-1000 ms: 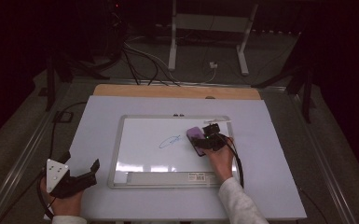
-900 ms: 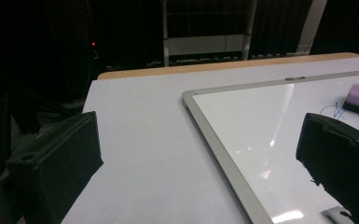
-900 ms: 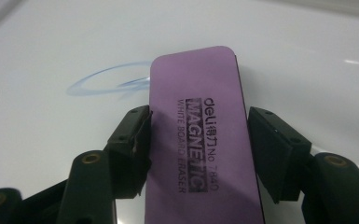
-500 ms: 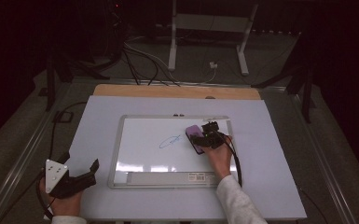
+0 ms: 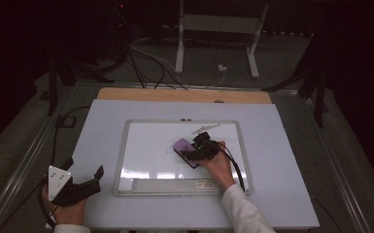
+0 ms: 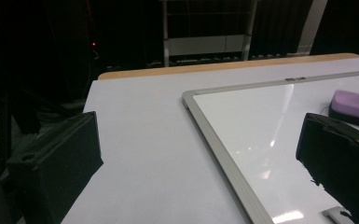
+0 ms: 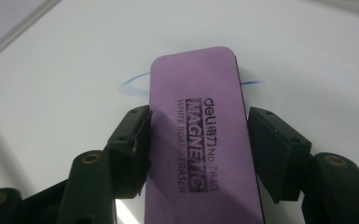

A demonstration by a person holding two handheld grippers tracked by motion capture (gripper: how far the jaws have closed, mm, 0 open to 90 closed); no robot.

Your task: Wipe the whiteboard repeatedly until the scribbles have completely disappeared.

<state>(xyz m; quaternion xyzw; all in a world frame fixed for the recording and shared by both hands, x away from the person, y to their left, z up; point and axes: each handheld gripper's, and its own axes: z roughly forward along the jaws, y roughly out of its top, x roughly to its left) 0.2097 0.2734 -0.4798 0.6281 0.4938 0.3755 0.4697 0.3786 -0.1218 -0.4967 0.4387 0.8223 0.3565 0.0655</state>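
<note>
High view: the whiteboard (image 5: 141,145) lies flat in the middle of the pale table (image 5: 281,160). The right gripper (image 5: 194,150) sits over the board's centre, a little toward 3 o'clock, with its jaws clamped on the sides of a purple magnetic whiteboard eraser (image 5: 183,148) that lies face-down on the white surface. A short piece of blue marker line (image 5: 168,150) pokes out from under the eraser at its 9 o'clock side. The left gripper (image 5: 96,175) rests on the table at 7 o'clock from the board, off the frame and well apart from the eraser.

Left gripper view: the left gripper (image 6: 200,158) has its jaws wide apart with nothing between them; past them runs the whiteboard's (image 6: 242,116) metal frame, and the purple eraser (image 6: 352,103) lies at 3 o'clock.

Right gripper view: the right gripper (image 7: 198,140) presses both pads against the long edges of the eraser (image 7: 200,121), a partly closed grip on a fairly wide block. Blue arc ends show on either side of the eraser's far end, at 10 o'clock (image 7: 133,84) and 2 o'clock (image 7: 251,83).

Judging from this, wiping is under way: the rest of the board looks clean, and only this last stretch of line, partly under the eraser, seems left to rub off.
</note>
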